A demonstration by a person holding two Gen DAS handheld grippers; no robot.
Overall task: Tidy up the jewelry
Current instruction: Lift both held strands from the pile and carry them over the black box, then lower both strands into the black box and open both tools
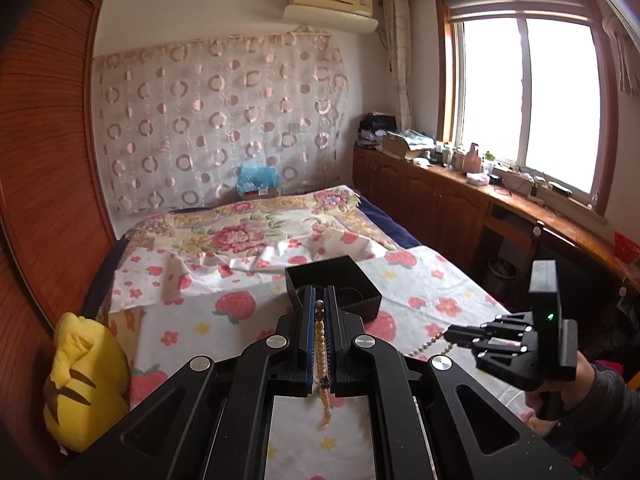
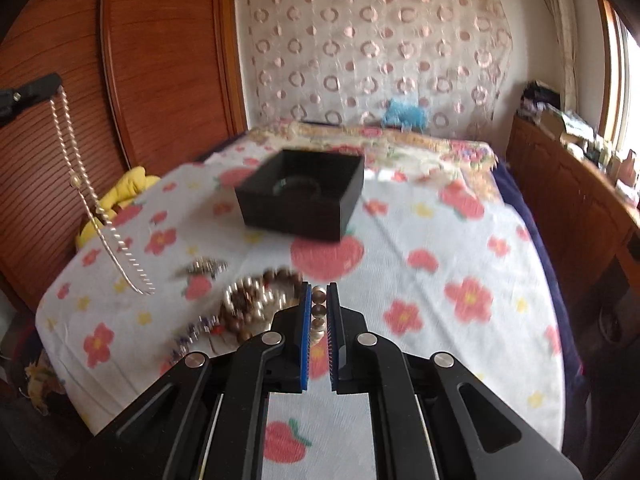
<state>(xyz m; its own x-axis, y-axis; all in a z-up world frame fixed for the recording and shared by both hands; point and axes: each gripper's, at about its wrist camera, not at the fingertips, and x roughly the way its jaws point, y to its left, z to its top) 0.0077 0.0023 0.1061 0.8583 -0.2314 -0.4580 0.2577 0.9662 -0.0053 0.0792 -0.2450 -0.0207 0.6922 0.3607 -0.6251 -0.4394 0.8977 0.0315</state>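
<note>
Flower-printed white bedsheet [image 2: 420, 240] underlies everything. Left gripper [image 1: 319, 304] is clamped on a cream beaded necklace [image 1: 320, 332]; right gripper [image 2: 319, 300] pinches brown beads [image 2: 319, 310]. Beyond sits 1 open black square box [image 2: 300, 200].

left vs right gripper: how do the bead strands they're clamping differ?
The left gripper pinches a pale pearl-like necklace that hangs clear of the bed; the right gripper pinches a strand of darker, larger beads near the jewelry pile. The left's strand is fine and long; how far the right's runs is hidden. Both grippers are shut on beads, short of the black box.
</note>
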